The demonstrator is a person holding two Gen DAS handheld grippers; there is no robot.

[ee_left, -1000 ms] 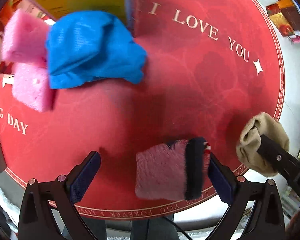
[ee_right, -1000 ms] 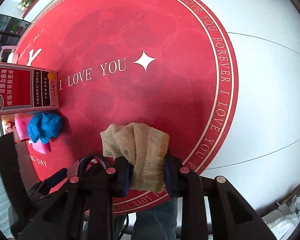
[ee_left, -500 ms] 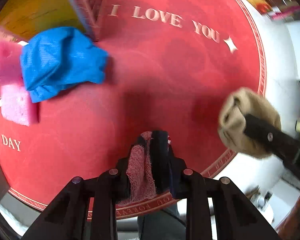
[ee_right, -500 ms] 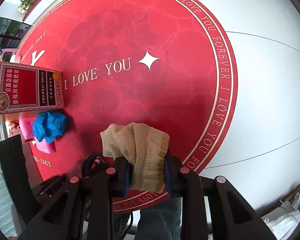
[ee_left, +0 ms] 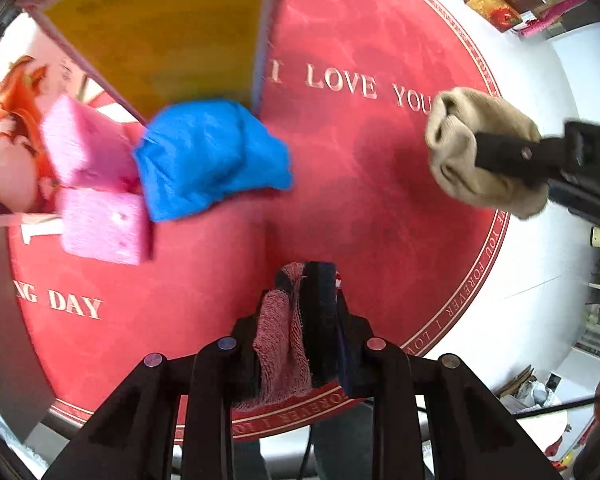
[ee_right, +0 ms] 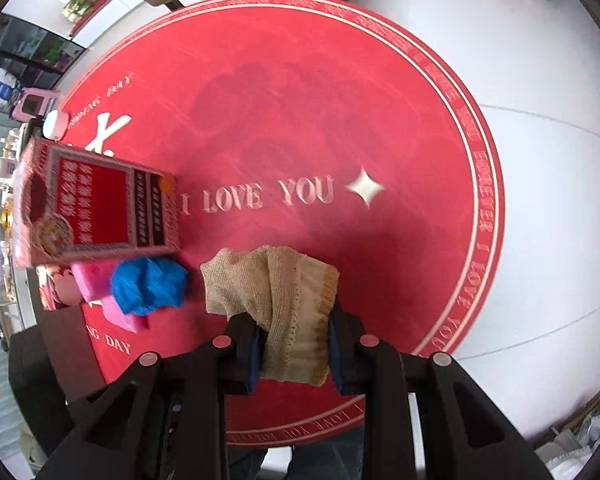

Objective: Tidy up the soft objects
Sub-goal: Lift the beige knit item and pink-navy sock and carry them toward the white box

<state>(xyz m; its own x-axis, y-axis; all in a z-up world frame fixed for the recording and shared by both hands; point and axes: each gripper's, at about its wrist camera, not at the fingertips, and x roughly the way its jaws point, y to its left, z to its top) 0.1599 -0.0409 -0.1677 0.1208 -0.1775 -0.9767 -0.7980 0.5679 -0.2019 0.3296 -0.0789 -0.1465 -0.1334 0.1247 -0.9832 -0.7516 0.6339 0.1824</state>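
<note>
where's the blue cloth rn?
The blue cloth lies on the red mat, left side of the left wrist view, overlapping the two pink sponges beside the box.

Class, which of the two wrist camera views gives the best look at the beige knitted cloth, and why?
The right wrist view: the beige knitted cloth fills the centre, clamped in the right gripper, with its weave and fringed edge clear. The left wrist view shows the cloth only sideways at the right, partly hidden by that gripper's finger.

My left gripper point(ee_left: 300, 344) pinches fuzzy pink-and-navy terry cloth point(ee_left: 284, 344), my right gripper point(ee_right: 296, 344) coarse beige knit point(ee_right: 276, 296), above a matt red mat point(ee_right: 300, 120).
</note>
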